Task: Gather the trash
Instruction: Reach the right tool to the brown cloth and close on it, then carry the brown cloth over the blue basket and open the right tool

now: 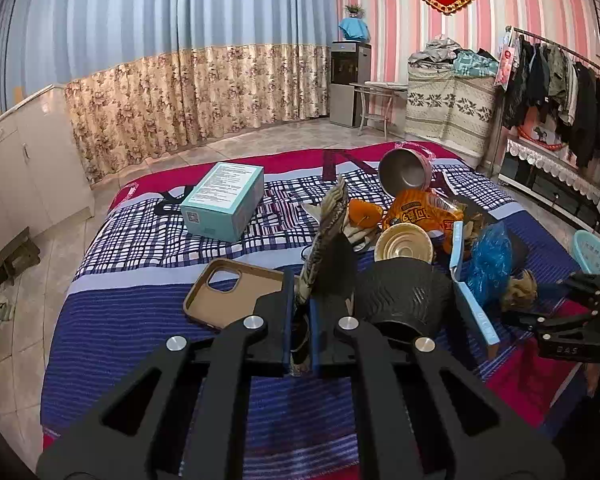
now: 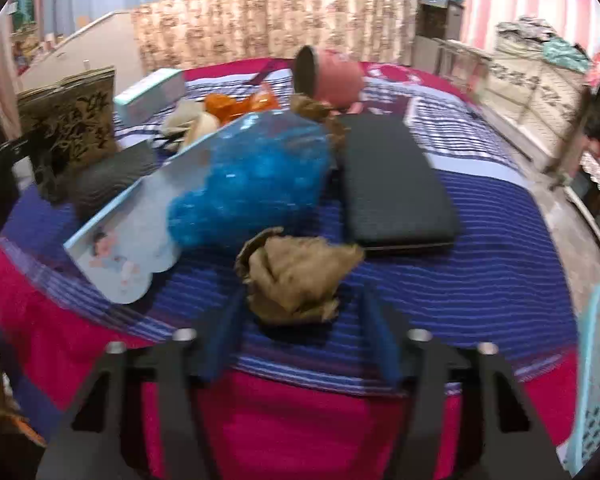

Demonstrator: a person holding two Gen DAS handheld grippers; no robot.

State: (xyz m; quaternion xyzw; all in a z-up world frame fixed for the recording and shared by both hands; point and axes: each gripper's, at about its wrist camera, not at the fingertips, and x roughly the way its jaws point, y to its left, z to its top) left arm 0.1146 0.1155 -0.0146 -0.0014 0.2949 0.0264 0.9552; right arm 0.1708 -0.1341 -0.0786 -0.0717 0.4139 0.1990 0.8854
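Observation:
My left gripper is shut on a flat packet with a black and gold pattern, which stands upright between its pads; the same packet shows at the left of the right wrist view. My right gripper is open, and a crumpled brown paper ball lies on the bed between its fingertips, with a gap on its right side. That view is blurred. A crumpled blue plastic bag and orange wrappers lie further in, beside a paper cup.
All of it lies on a bed with a striped blue and red blanket. Also there: a teal box, a brown phone case, a pink bowl, a black case, a pale blue card. A teal basket stands at the right.

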